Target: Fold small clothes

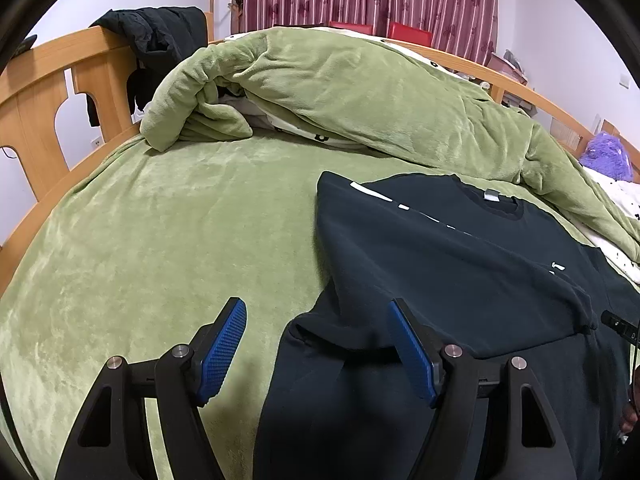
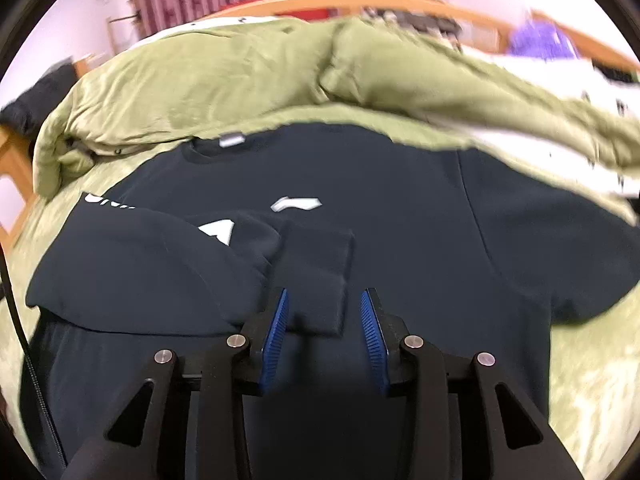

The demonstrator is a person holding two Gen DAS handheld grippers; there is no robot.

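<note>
A black sweatshirt [image 2: 400, 208] with white print lies flat on the green bed cover [image 1: 160, 240], collar toward the far side. One sleeve [image 2: 160, 264] is folded across the chest, and its cuff [image 2: 320, 276] ends just in front of my right gripper [image 2: 325, 294]. That gripper stands open above the cuff, and its blue pads [image 2: 276, 328] do not press on the cloth. My left gripper [image 1: 316, 304] is open wide over the left edge of the sweatshirt [image 1: 440, 264], with nothing held between its fingers.
A bunched green blanket [image 1: 340, 92] runs along the far side of the bed. A wooden bed frame [image 1: 48, 92] curves around the left, with a black garment [image 1: 160, 32] draped over it. A purple plush toy [image 1: 608, 156] sits at the far right.
</note>
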